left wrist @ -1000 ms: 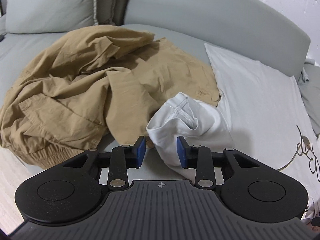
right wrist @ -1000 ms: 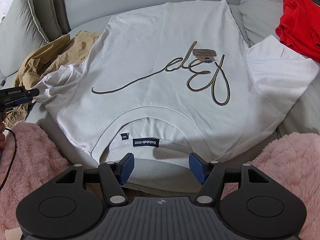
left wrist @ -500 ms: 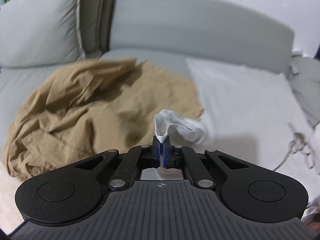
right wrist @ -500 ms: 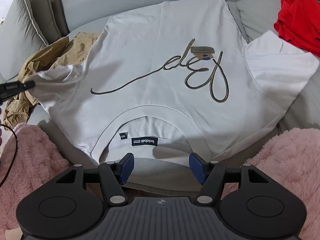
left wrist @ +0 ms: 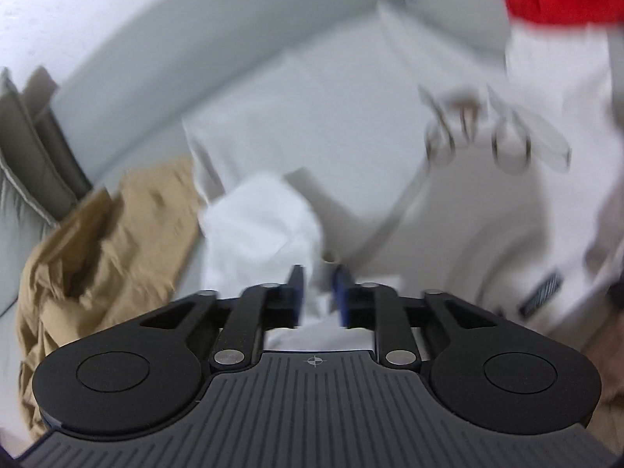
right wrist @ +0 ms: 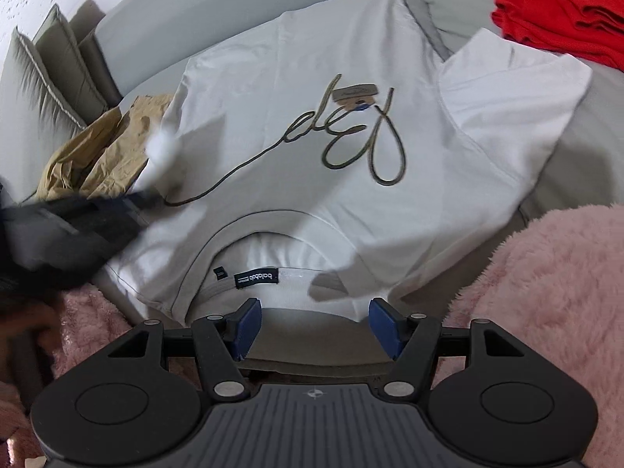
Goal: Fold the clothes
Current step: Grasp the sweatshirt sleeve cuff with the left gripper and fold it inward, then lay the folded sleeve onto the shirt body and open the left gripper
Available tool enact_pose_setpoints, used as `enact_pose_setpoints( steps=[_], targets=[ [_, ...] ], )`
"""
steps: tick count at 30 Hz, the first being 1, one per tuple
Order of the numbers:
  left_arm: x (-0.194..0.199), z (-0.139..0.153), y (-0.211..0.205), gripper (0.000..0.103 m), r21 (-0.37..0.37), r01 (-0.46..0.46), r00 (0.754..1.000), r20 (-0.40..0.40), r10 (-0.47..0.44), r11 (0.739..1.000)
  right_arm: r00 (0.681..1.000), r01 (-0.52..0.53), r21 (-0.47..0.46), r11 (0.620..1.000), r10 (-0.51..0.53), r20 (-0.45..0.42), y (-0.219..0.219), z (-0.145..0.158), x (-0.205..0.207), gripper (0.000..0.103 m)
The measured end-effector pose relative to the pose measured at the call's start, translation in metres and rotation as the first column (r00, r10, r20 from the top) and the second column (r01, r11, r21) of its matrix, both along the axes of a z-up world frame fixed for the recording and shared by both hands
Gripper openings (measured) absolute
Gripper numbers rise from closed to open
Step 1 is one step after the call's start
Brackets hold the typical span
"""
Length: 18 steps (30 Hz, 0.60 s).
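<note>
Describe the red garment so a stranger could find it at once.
Start at the white T-shirt spread over the grey sofa. Beyond its outstretched sleeve lies the red garment, loosely folded and the only bright red cloth; the tan garment lies opposite.

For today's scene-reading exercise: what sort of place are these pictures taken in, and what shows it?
Probably a home living room. A white T-shirt lies spread on a grey sofa with cushions, beside a pink fluffy blanket and other loose clothes.
</note>
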State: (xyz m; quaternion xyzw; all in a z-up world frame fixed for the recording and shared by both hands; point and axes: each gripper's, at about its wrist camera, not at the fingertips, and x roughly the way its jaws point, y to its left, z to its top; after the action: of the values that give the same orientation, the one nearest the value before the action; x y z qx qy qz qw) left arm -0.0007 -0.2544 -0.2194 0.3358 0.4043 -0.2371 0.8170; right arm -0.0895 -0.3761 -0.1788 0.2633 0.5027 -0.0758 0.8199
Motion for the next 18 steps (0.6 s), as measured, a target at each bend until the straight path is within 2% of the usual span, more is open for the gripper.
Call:
enact_pose_setpoints(
  steps=[1,2,4,5,7,9,11,13,15,16,18],
  targets=[
    [-0.002,0.002,0.003,0.052,-0.015,-0.009,1.000,-0.014,0.008,1.000,1.000,0.004,0.003,1.000,-0.004,0.004,-0.001,0.001,-0.002,0.065],
    [-0.004,0.008,0.007,0.056,-0.045,-0.016,0.999,-0.028,0.015,0.999,1.000,0.009,0.005,1.000,-0.009,0.007,-0.003,0.001,-0.003,0.066],
    [-0.004,0.020,0.019,0.058,-0.109,-0.055,0.997,-0.059,0.049,0.993,1.000,0.017,0.012,1.000,-0.017,0.013,-0.005,0.001,-0.005,0.066],
    [-0.001,0.027,0.029,0.059,-0.155,-0.094,0.994,-0.078,0.082,0.983,1.000,0.020,0.016,1.000,-0.020,0.016,-0.006,0.001,-0.005,0.066],
    [0.012,0.043,0.055,0.061,-0.259,-0.214,0.975,-0.112,0.191,0.942,0.999,0.022,0.022,1.000,-0.023,0.023,-0.007,0.000,-0.004,0.065],
    [0.030,0.051,0.086,0.067,-0.339,-0.371,0.929,-0.140,0.343,0.865,0.999,0.006,0.016,1.000,-0.007,0.033,-0.004,0.001,-0.001,0.065],
    [0.048,0.052,0.105,0.069,-0.364,-0.471,0.882,-0.181,0.434,0.804,0.999,-0.010,0.009,1.000,0.009,0.035,-0.001,0.001,0.002,0.065],
    [0.073,0.043,0.128,0.069,-0.361,-0.583,0.813,-0.267,0.518,0.728,0.999,-0.029,0.004,1.000,0.029,0.025,0.003,0.000,0.005,0.065],
    [0.095,0.029,0.148,0.066,-0.345,-0.670,0.740,-0.377,0.557,0.657,0.999,-0.040,-0.001,0.999,0.040,0.015,0.006,-0.002,0.007,0.065],
    [0.102,0.023,0.155,0.063,-0.336,-0.695,0.715,-0.419,0.560,0.636,0.999,-0.042,-0.003,0.999,0.042,0.010,0.006,-0.002,0.007,0.065],
    [0.108,0.013,0.159,0.054,-0.327,-0.703,0.699,-0.485,0.525,0.632,0.999,-0.038,-0.006,0.999,0.038,0.006,0.006,-0.002,0.007,0.065]
  ],
)
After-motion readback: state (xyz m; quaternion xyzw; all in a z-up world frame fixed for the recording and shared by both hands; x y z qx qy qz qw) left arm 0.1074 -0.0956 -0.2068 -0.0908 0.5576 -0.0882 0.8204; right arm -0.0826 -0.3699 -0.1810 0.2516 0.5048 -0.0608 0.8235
